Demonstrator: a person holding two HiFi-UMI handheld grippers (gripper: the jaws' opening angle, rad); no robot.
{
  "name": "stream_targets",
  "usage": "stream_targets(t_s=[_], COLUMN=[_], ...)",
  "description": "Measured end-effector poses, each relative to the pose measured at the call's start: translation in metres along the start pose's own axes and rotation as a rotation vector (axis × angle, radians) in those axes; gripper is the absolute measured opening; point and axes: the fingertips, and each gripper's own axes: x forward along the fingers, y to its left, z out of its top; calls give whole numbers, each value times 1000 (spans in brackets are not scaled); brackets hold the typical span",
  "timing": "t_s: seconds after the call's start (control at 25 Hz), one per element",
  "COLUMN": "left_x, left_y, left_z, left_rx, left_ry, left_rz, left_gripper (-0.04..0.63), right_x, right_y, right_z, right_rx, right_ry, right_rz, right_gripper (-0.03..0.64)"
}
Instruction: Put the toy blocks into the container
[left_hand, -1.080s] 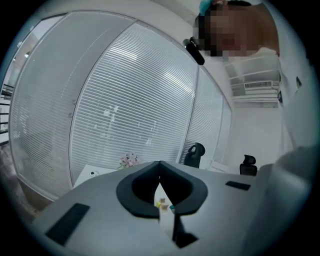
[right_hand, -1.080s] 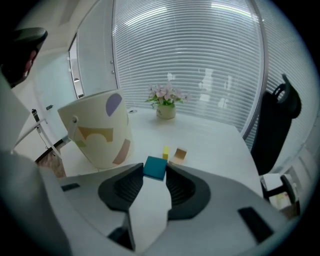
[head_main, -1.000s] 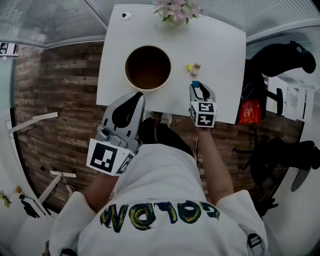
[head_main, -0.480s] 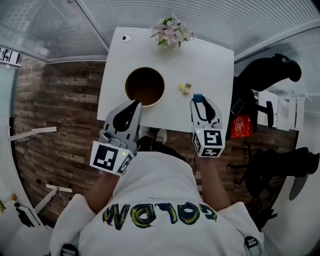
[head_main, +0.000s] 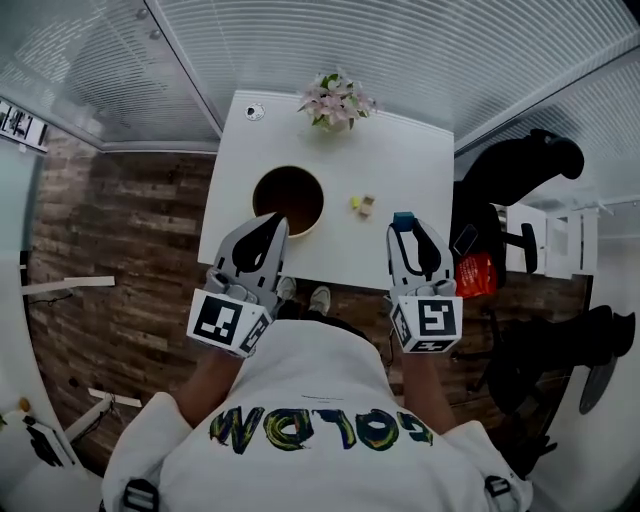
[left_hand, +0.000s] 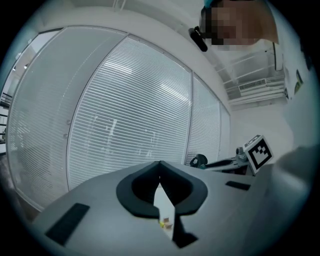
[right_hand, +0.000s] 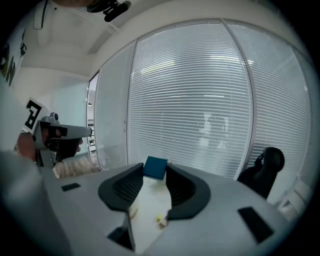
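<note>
A round container (head_main: 287, 198) with a dark brown inside stands on the white table (head_main: 400, 160). A yellow block (head_main: 355, 203) and a tan block (head_main: 367, 206) lie close together to its right. My right gripper (head_main: 404, 224) is over the table's near edge, shut on a blue block (head_main: 403, 217). In the right gripper view the blue block (right_hand: 155, 167) sits between the jaw tips, with the yellow block (right_hand: 159, 218) far below. My left gripper (head_main: 274, 220) hangs near the container's near rim, shut and empty; its jaw tips (left_hand: 159, 164) meet.
A vase of pink flowers (head_main: 335, 100) stands at the table's far edge and a small round object (head_main: 254, 113) at its far left corner. A black office chair (head_main: 525, 170) and a red bag (head_main: 478, 272) are to the right. White blinds close the far side.
The view has pulled up and back, so the table looks smaller. Both grippers have come back toward the near edge. The right one has kept the blue block.
</note>
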Motion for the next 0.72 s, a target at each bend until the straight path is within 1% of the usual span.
stream_targets(t_s=[0.16,0.28,0.52,0.72], left_x=[-1,-5,-24,-48], left_y=[0,5,20,38], left_z=[2,2,3,5], left_rx=[5,4,3,5], left_ry=[-5,-6,-13,-22], left_rz=[3,23,86,159], left_gripper=[12,12,12,12], right_x=[1,6,18,34], right_y=[2,10,40,71], right_z=[4,5,11,14], right_rx=[-8,-3,-22,-43], right_ry=[-8,-10,-22,-26], right_rz=[5,31,114,194], right_gripper=[149,149,149,149])
